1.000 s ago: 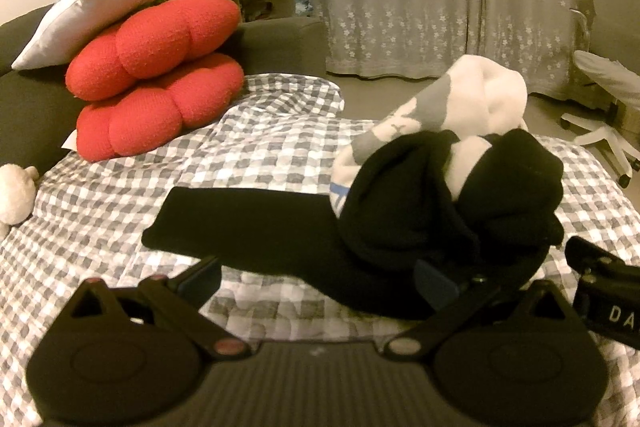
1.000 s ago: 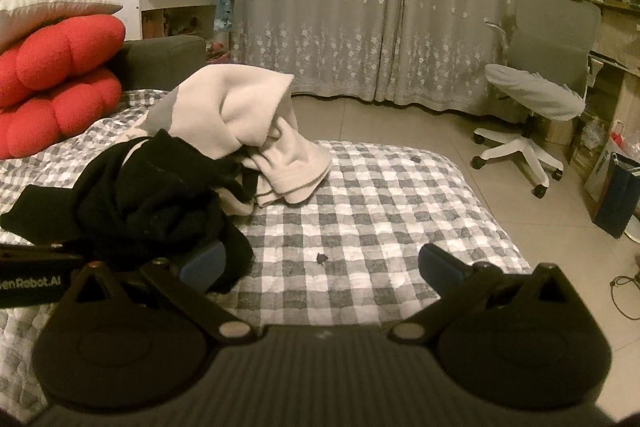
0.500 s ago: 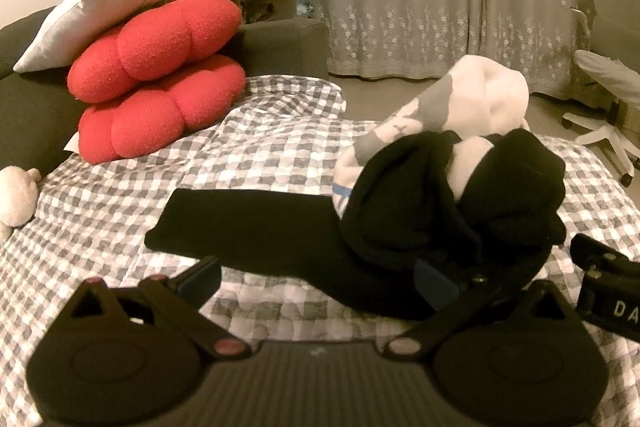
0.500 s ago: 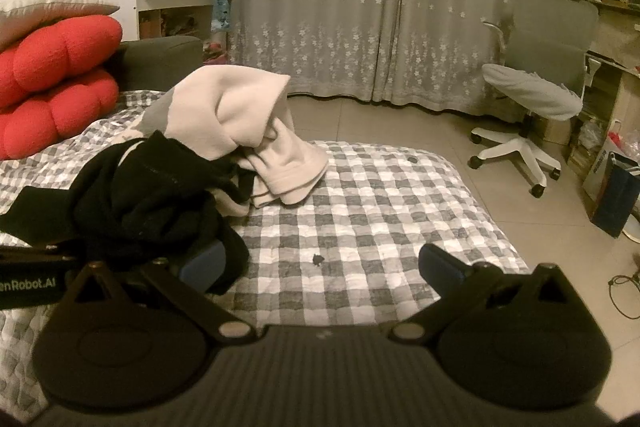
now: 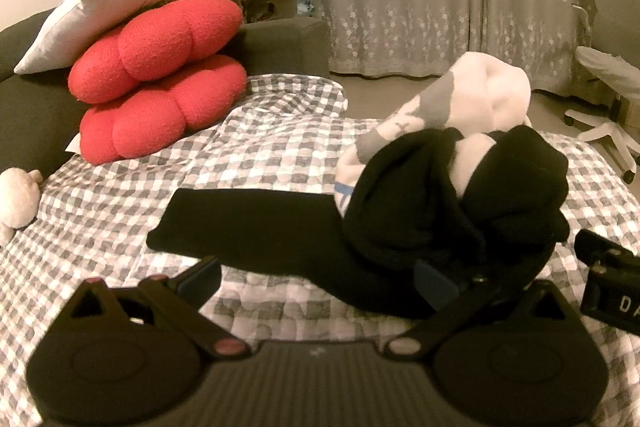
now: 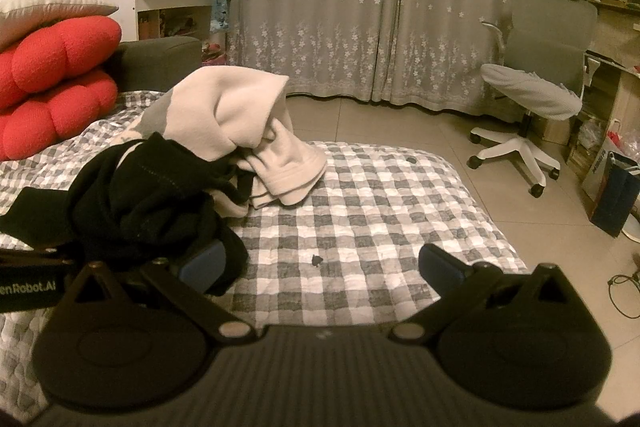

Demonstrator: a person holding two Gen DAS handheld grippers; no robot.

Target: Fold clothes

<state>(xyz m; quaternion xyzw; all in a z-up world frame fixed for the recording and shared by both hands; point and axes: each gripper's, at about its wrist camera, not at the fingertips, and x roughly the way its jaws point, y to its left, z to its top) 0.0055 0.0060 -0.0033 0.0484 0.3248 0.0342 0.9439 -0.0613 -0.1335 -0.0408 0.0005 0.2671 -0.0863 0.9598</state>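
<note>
A black garment (image 5: 280, 223) lies bunched on the checked bedspread (image 5: 120, 195), against a white garment (image 6: 240, 115). The left gripper (image 5: 316, 277) and the right gripper (image 6: 320, 261) both stand wide apart, holding nothing.

A black garment (image 5: 420, 211) sits bunched in a rumpled heap on the checked bed cover (image 5: 120, 211), one flat black strip (image 5: 248, 223) stretching out leftward across the checks. Tangled with it, a white garment (image 6: 240, 115) with a grey patch rises behind and above the black mound, its cream folds spilling down onto the cover on the far side.
</note>
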